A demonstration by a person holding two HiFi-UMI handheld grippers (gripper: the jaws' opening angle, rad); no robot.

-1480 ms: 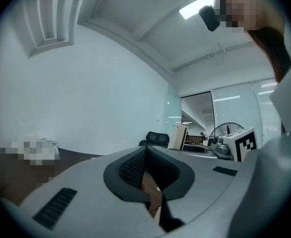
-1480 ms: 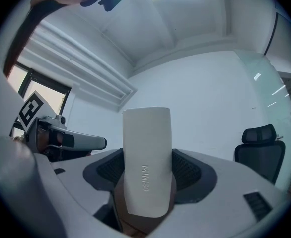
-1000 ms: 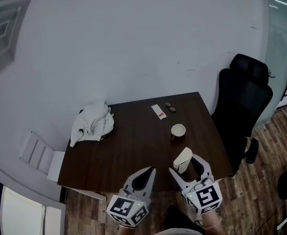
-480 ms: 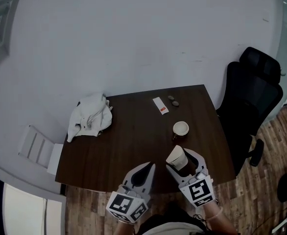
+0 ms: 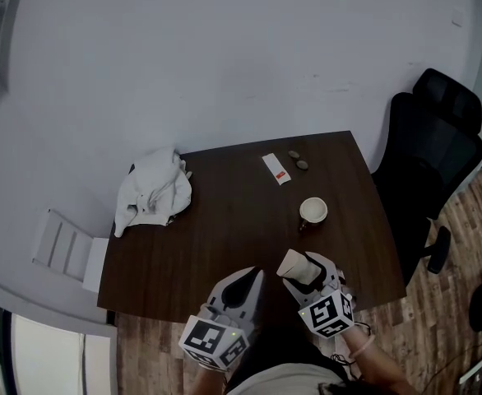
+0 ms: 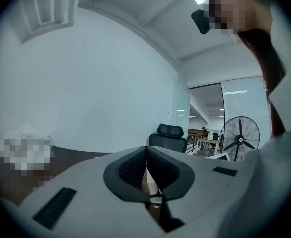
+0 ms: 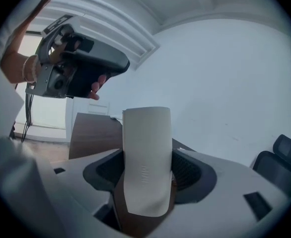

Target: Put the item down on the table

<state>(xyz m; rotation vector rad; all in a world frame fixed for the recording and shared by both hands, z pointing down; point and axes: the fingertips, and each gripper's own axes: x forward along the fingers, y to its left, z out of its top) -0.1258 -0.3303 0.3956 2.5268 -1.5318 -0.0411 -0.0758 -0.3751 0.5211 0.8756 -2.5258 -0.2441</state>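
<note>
By the table, right claw clamps white item.

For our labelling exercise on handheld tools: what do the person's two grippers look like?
Both the left gripper and right gripper have pale grey, wedge-shaped shells tapering to the jaws, lined with dark ribbed pads. Each carries a white cube printed with black square markers.

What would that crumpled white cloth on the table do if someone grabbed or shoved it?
The white cloth lies bunched in soft folds, so it would likely go limp and drape when lifted. It looks light for its bulk. Pushed, it would probably slide or bunch on the smooth table rather than roll.
</note>
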